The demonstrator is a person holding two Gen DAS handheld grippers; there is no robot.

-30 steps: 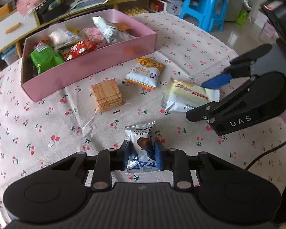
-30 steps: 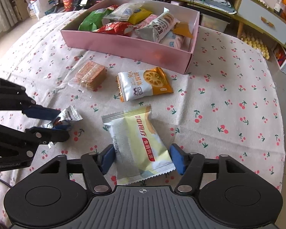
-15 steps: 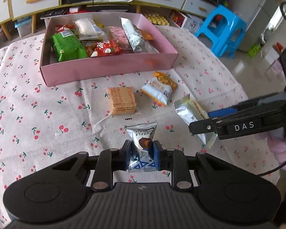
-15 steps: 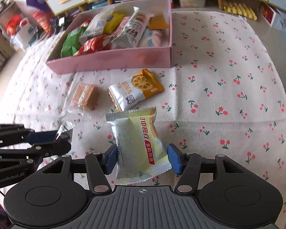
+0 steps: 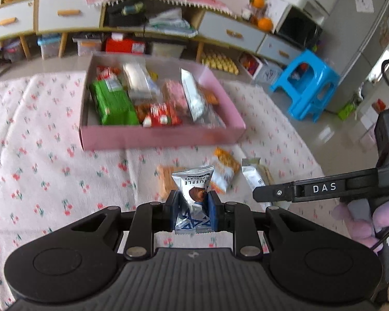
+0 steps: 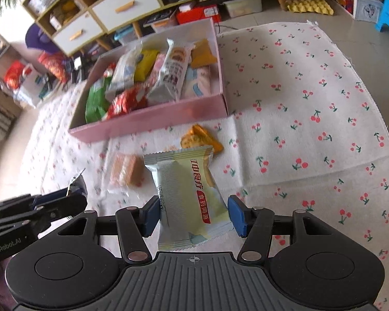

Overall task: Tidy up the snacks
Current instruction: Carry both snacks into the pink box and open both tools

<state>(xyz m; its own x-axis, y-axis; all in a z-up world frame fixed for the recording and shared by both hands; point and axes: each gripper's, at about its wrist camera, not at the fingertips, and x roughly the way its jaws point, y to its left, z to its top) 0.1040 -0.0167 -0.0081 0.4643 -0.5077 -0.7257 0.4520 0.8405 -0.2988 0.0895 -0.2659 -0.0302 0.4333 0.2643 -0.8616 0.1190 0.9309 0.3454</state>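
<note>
My left gripper (image 5: 193,204) is shut on a small silver-and-blue chocolate truffle packet (image 5: 194,181), held clear of the cherry-print tablecloth (image 5: 39,155). My right gripper (image 6: 194,215) is shut on a pale green biscuit packet (image 6: 186,181), also lifted off the cloth. Beyond both stands the open pink box (image 5: 158,137) (image 6: 147,121), filled with several snack packets. On the cloth in front of the box lie a clear-wrapped wafer stack (image 6: 125,171) (image 5: 164,178) and an orange-and-white snack packet (image 6: 199,137) (image 5: 224,171). The two grippers hang side by side, close together.
A blue plastic stool (image 5: 306,85) stands on the floor past the table's right edge. Low cabinets with drawers (image 5: 64,15) and floor clutter line the wall behind the box. The cloth's right edge (image 6: 370,108) drops off near the right gripper.
Both grippers have lifted off the cloth with their packets and rolled. The right jaws have narrowed onto the pale green packet. The box now sits squarer in the left view.
</note>
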